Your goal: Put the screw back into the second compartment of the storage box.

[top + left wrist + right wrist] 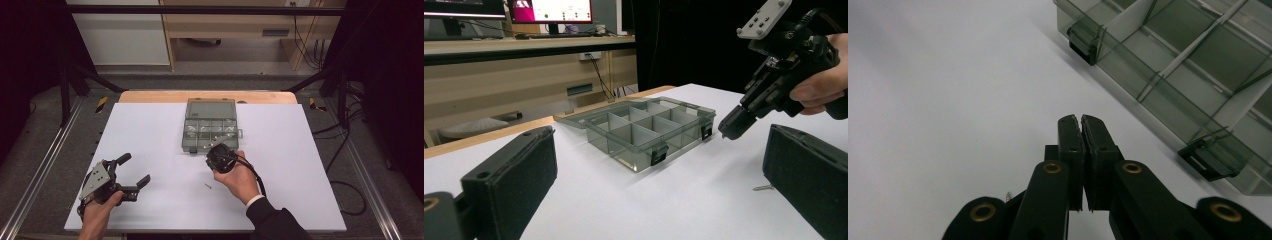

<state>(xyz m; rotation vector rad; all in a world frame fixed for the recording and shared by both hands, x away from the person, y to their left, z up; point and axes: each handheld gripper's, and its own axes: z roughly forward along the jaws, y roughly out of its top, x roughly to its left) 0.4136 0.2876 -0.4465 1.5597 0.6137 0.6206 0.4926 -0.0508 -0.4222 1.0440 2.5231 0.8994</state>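
A white board [150, 130] is laid on a wooden table [150, 96]. Behind it, a monitor [551, 10] is seen on a desk [524, 47].

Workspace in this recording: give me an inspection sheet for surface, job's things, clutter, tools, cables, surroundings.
Surface: white table, wooden edge at the far side.
Job's things: clear compartment box, lid open, small parts inside; one small screw loose on the table.
Clutter: nothing seen.
Tools: left tool open, resting apart from the box; right tool shut, tip near the box's front wall, whether it pinches anything cannot be told.
Cables: black cable trails from the right tool.
Surroundings: wooden desk, monitors.
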